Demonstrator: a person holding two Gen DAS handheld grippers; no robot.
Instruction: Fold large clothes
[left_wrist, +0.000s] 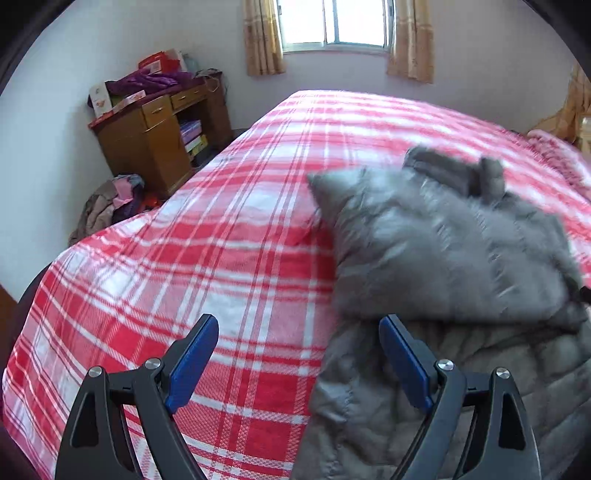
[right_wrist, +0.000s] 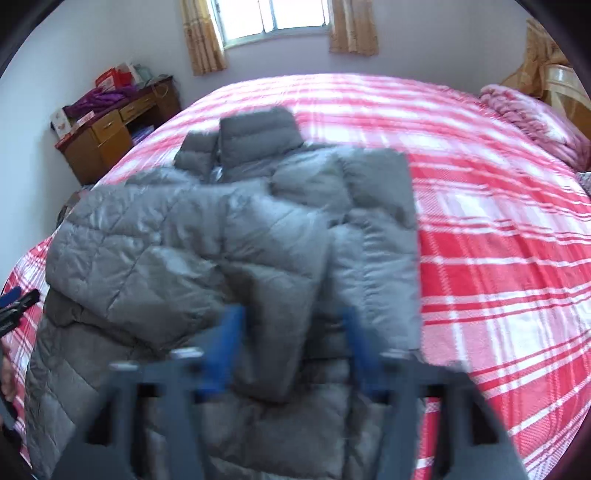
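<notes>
While the grey quilted puffer jacket (right_wrist: 229, 258) lies on the bed (right_wrist: 498, 258), the fold looks partly done: both sleeves appear laid inward across the chest, one sleeve (right_wrist: 280, 295) running down toward 6 o'clock in the right wrist view, collar (right_wrist: 258, 140) standing at 12 o'clock. Judged remaining: the lengthwise fold, hem to collar, plus smoothing.

Right gripper (right_wrist: 291, 350): jaws spread, blurred, straddling the sleeve end; the pads do not seem to press on it. Left gripper (left_wrist: 299, 365): jaws spread wide, nothing between them but bedspread and the jacket's edge below; it sits off the jacket's side, at 9 o'clock in the right wrist view.

Jacket position: near edge of the bed, at 3 to 5 o'clock in the left wrist view, centre-left in the right wrist view.

Materials: shell is smooth, slightly shiny synthetic, stitched in diamond and channel quilting, puffy fill, so folds will likely spring back. Bedspread is red-and-white plaid woven cloth, matte, mostly flat. Wooden desk (left_wrist: 155, 136) at 10 o'clock.
</notes>
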